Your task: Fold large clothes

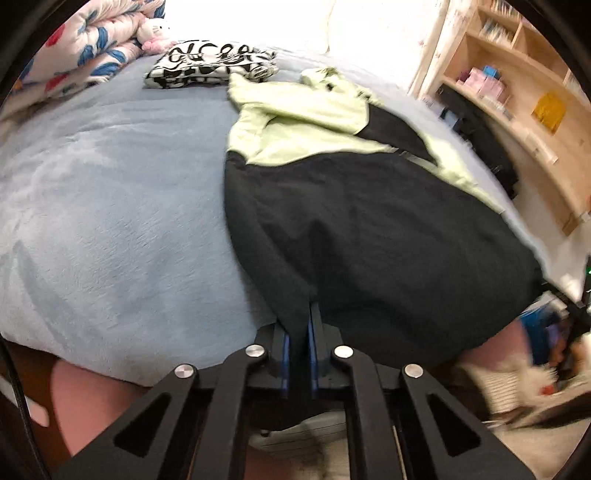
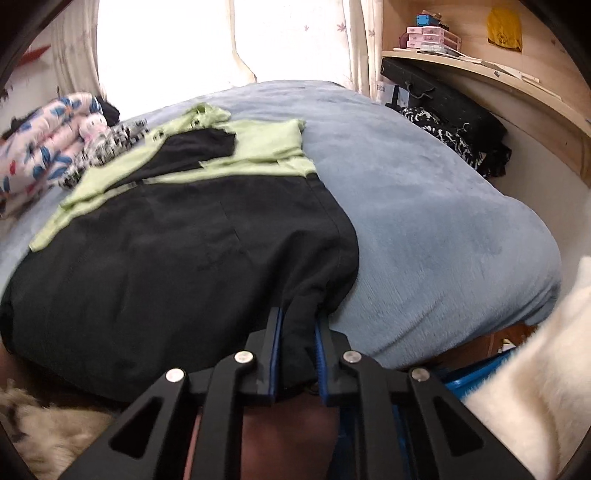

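A large black and light-green garment [image 1: 369, 229] lies spread on the blue-grey bed, its green top part toward the far end. My left gripper [image 1: 300, 325] is shut on the black hem at its near left corner. In the right wrist view the same garment [image 2: 177, 251] fills the left half, and my right gripper [image 2: 299, 332] is shut on the black hem at its near right corner. Both corners are lifted slightly off the bed at its near edge.
The bed cover [image 1: 110, 221] stretches left of the garment and also right of it [image 2: 424, 221]. A folded black-and-white garment [image 1: 210, 64], a floral quilt [image 1: 85, 55] and a plush toy [image 1: 153, 33] lie at the far end. Wooden shelves [image 1: 517, 92] stand on the right.
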Available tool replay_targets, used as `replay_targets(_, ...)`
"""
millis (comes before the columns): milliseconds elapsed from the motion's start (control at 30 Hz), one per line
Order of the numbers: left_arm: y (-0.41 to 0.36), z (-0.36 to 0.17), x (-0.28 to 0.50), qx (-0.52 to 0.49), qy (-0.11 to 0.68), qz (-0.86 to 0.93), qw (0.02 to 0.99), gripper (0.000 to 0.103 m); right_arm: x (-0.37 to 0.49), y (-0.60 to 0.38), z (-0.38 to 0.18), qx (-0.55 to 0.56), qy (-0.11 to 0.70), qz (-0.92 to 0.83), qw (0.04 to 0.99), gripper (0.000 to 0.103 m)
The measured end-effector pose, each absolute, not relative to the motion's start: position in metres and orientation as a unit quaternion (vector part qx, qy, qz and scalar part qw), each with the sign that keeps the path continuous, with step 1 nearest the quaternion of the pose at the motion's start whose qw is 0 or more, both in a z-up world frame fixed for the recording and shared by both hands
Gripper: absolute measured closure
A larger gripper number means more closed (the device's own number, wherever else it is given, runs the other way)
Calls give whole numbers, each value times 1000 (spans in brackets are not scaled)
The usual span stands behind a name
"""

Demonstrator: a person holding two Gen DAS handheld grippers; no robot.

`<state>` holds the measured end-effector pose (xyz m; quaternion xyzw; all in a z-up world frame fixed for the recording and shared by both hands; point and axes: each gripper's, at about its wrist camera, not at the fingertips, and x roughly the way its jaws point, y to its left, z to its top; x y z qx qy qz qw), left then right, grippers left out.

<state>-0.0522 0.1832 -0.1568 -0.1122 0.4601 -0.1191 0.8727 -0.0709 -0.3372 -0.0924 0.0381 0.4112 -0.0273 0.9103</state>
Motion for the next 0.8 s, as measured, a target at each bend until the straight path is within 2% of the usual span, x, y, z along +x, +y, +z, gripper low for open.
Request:
replay_targets(300, 194, -104, -20, -263, 400, -137, 867, 100, -38, -328, -39, 114, 355, 26, 927, 88)
replay_targets(600, 213, -36, 59, -320, 319, -126, 883, 101, 49, -324, 28, 136, 304, 65, 941, 88)
replay_targets(700, 219, -14, 93, -312, 288, -107, 899, 101, 95, -324, 33, 154, 310, 56, 937, 89)
replay_targets(800, 221, -11, 128, -298, 295, -94, 903, 101, 144, -322, 21, 171, 336, 35, 925, 92)
